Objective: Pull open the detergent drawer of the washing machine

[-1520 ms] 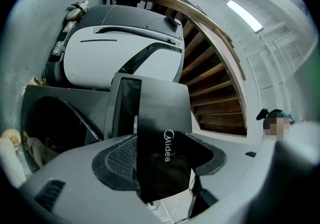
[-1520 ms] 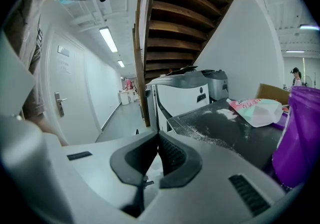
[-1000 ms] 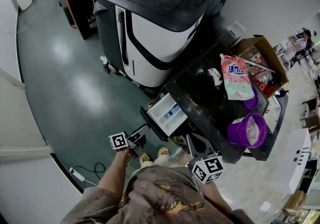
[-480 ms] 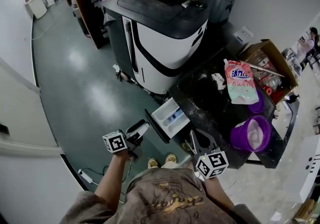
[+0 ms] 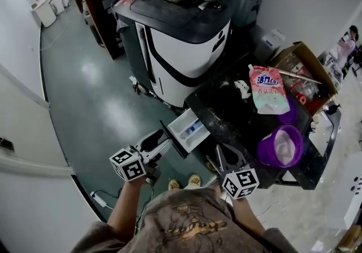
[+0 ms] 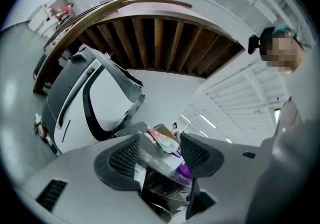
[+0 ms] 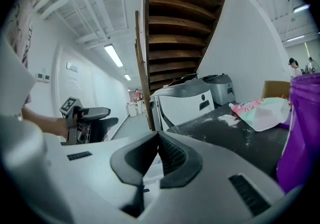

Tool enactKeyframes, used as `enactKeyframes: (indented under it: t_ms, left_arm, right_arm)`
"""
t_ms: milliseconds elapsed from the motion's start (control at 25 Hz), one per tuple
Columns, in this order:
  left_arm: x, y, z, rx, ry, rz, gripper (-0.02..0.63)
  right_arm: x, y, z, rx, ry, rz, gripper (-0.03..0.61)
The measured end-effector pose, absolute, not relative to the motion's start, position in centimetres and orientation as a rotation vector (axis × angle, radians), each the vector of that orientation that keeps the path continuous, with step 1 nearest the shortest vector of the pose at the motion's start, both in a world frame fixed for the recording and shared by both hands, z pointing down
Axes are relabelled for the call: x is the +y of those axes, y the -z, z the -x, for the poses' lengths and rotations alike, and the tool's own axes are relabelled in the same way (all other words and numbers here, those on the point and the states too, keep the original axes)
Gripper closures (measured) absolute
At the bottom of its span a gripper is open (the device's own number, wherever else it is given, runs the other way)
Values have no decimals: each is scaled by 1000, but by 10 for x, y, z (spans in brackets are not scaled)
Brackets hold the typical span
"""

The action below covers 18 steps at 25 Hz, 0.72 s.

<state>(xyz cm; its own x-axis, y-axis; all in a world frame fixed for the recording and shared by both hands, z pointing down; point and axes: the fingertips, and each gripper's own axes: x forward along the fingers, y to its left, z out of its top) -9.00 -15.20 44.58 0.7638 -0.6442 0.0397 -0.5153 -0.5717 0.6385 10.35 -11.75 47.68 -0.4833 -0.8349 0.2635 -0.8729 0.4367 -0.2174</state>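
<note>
The washing machine (image 5: 226, 111) has a dusty black top, and its white detergent drawer (image 5: 182, 128) sticks out of the front, pulled open. My left gripper (image 5: 159, 142) hangs just left of the drawer's dark front panel, apart from it. It is open, with nothing between its pads (image 6: 125, 157). My right gripper (image 5: 221, 154) hovers by the machine's near edge, right of the drawer. Its pads (image 7: 172, 155) meet, so it is shut and holds nothing.
On the machine top lie a pink detergent pouch (image 5: 266, 90) and a purple cup (image 5: 280, 147), with a cardboard box (image 5: 305, 68) behind them. A large white-and-black machine (image 5: 181, 31) stands to the left. A power strip (image 5: 97, 200) lies on the green floor.
My left gripper has risen beside the drawer and rolled. The right gripper has shifted only slightly. The drawer stays pulled out as before.
</note>
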Motion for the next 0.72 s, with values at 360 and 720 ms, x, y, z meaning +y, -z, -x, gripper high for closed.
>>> enactKeyframes:
  t_ms: [360,720]
  left_arm:
    - [-142,-434,72,-1118,66,-2523,351]
    - [-135,-457,65,-1186,-46,-2556,489]
  right_arm:
    - [-112,-474,-116,-2546,-452,-1545,575]
    - [-110,-480,-121,-2530,-436,-1558,575]
